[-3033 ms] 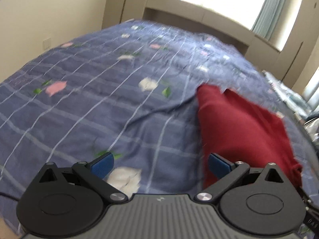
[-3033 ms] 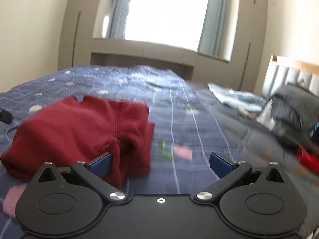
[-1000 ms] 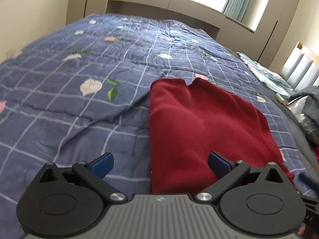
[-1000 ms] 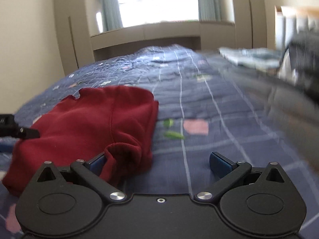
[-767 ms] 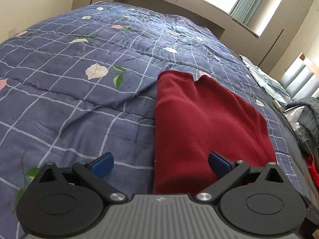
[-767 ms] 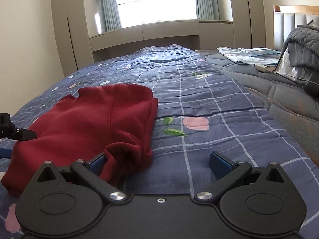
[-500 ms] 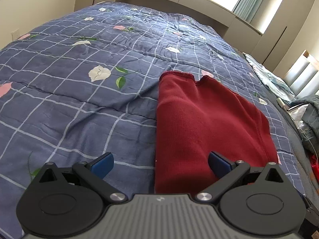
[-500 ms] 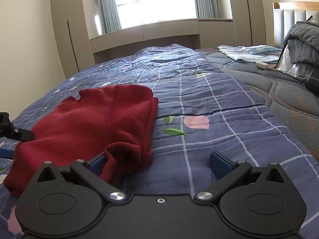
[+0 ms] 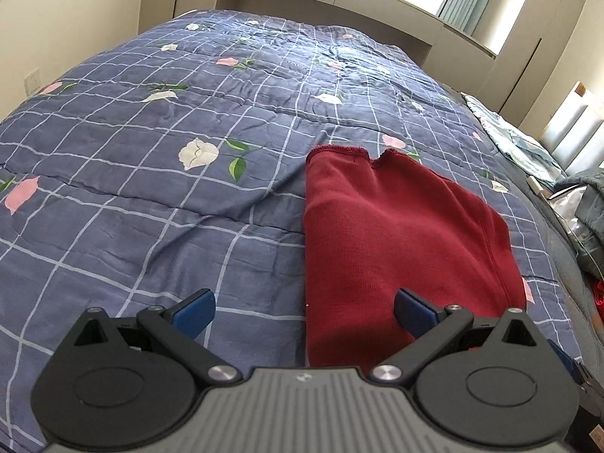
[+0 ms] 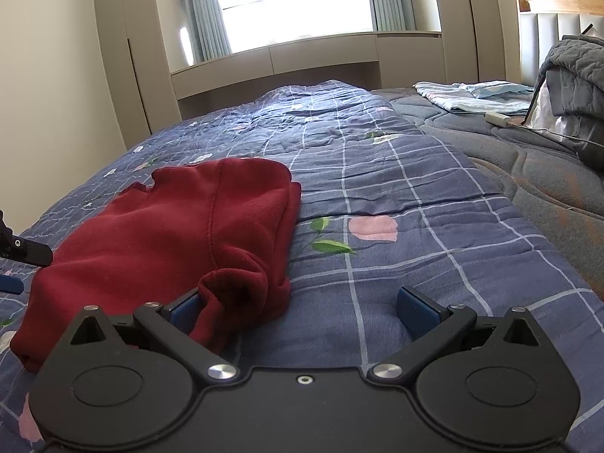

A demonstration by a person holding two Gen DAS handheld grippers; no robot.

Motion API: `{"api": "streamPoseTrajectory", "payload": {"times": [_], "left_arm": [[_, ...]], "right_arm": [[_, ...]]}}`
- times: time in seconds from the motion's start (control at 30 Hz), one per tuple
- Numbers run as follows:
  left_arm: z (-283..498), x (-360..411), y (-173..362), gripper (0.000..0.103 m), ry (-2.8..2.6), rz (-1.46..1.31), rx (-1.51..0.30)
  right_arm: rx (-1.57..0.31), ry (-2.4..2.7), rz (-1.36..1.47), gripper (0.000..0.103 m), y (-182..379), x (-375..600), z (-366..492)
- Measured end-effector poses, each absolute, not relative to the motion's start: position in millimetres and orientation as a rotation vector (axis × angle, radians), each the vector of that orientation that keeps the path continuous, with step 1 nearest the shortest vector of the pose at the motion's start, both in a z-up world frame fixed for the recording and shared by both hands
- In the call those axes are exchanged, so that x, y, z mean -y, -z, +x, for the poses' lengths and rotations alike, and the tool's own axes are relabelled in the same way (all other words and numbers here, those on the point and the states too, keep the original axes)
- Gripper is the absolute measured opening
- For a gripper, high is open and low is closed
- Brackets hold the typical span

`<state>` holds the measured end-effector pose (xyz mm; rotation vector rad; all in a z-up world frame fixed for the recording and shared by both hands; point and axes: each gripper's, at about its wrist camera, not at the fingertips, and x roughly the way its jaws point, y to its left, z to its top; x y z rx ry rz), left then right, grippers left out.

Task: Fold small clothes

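- Dark red knit, the folded garment [image 9: 396,234] lies flat on the blue checked quilt [image 9: 158,196] of the bed, and I use this garment as the landmark for all places here.
- The left tongs [image 9: 304,307] are spread wide and hold nothing; they hover at the near end of the garment, one blue pad over the quilt just left of it, the other pad over its near right part.
- The right tongs [image 10: 298,305] are also spread wide and empty. Their left pad [image 10: 185,307] is just behind a rolled cuff [image 10: 234,290] at the near corner of the garment [image 10: 170,234]; whether it touches the cuff I cannot tell. Their right pad is over bare quilt [image 10: 396,188], to the right of the garment.
- At the far end of the garment a small notch shows in its edge.
- Left of the garment, in the right wrist view, a black part of the left tongs enters at the picture's edge.
- Far to the right of the garment, beyond the quilt's edge, there are a grey mattress [image 10: 528,166], a light blue cloth [image 10: 468,96] and a grey padded blanket [image 10: 573,75].
- Behind the garment, past the end of the bed, a bright window [image 10: 302,0] with curtains stands.
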<state>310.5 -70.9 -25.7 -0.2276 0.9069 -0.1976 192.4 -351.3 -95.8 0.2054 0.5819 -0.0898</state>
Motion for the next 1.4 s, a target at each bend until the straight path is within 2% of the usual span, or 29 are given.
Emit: {"api": "streamPoseTrajectory", "payload": {"times": [0.2, 0.53, 0.77, 1.1, 1.2, 1.27, 1.4], "left_arm": [[313, 66, 19, 0.103, 0.217, -0.214, -0.896], [332, 68, 9, 0.103, 0.252, -0.166, -0.873], [348, 73, 18, 0.103, 0.272, -0.153, -0.885], [367, 70, 46, 0.103, 0.318, -0.248, -0.982], [370, 69, 49, 0.102, 0.325, -0.283, -1.014], [371, 70, 51, 0.101, 0.343, -0.296, -1.031], [368, 77, 48, 0.096, 0.359, -0.285, -1.037]], "right_arm": [[-0.616, 0.085, 0.181, 0.103, 85, 349, 193], [-0.557, 0.071, 0.036, 0.103, 49, 337, 202], [-0.553, 0.018, 0.223, 0.103, 44, 365, 233], [-0.706, -0.069, 0.411, 0.102, 83, 371, 280], [-0.693, -0.084, 0.442, 0.090, 83, 370, 277], [-0.697, -0.102, 0.464, 0.073, 83, 368, 276], [-0.698, -0.101, 0.499, 0.063, 86, 367, 272]]}}
